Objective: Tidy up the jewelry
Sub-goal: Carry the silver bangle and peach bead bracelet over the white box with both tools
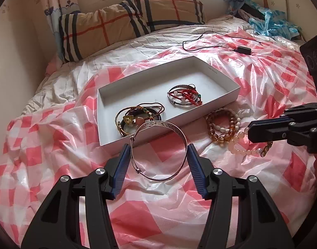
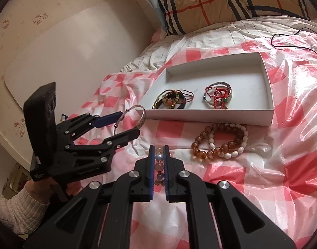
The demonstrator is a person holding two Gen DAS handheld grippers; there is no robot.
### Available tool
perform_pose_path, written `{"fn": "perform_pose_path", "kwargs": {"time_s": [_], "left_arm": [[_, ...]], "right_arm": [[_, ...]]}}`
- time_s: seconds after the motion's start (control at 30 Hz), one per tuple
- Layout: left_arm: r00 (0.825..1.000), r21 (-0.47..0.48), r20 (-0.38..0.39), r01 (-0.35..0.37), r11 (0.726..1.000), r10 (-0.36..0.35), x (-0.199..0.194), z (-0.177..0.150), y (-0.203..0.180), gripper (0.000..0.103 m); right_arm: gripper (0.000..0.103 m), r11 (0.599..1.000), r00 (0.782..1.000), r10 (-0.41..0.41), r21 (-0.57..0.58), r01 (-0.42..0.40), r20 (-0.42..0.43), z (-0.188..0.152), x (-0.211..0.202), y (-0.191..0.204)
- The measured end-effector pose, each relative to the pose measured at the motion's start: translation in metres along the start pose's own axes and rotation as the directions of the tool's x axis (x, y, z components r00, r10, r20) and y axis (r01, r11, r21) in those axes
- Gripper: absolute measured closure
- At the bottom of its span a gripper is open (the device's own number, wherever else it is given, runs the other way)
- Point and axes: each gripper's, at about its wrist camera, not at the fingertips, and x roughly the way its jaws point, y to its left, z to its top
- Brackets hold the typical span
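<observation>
Left tool (image 1: 158, 147) holds a silver bangle (image 1: 158, 149) across its width, blue pads pressing on the ring's two sides, jaws about half spread, bangle lifted off the bed just in front of the near edge of the white box (image 1: 220, 76). In the right wrist view the same tool (image 2: 129, 122) sits at left, gripped by a hand with a cream ribbed sleeve (image 2: 17, 205), bangle (image 2: 137, 114) near the box's left front corner. Right tool (image 2: 159, 148) is nearly closed, pinching a strand of pale beads (image 2: 159, 157) that runs between its pads; in the left wrist view that strand (image 1: 241, 149) hangs from the right tool (image 1: 250, 131) over the red-and-white checked plastic sheet (image 1: 55, 155). Inside the box: a bunch of cord and bead bracelets (image 1: 137, 116) at the near left, a silver bangle tangled with red string bracelets (image 1: 184, 95) further right. On the sheet, just beside the box's front wall, lie an amber bead bracelet (image 2: 218, 143) and a white bead bracelet (image 2: 229, 145), overlapping. Plaid pillow (image 1: 117, 25) at the head of the bed, black cable with adapter (image 1: 243, 49) beyond the box.
</observation>
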Motion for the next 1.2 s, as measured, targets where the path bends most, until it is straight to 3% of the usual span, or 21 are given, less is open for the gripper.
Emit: {"fn": "perform_pose_path", "kwargs": {"time_s": [0.27, 0.73, 1.2], "left_arm": [[1.0, 0.002, 0.025, -0.002, 1.0, 0.002, -0.002, 0.002, -0.004, 0.05], [0.995, -0.038, 0.099, -0.007, 0.999, 0.01, -0.012, 0.012, -0.005, 0.05], [0.981, -0.168, 0.19, -0.017, 0.986, 0.049, -0.022, 0.028, 0.011, 0.05]], "right_arm": [[0.094, 0.998, 0.997, 0.052, 0.03, -0.054, 0.052, 0.005, -0.011, -0.003], [0.094, 0.997, 0.992, 0.061, 0.035, -0.065, 0.11, 0.007, -0.019, -0.004], [0.094, 0.996, 0.966, -0.067, -0.035, 0.078, 0.251, 0.031, -0.018, 0.022]]}}
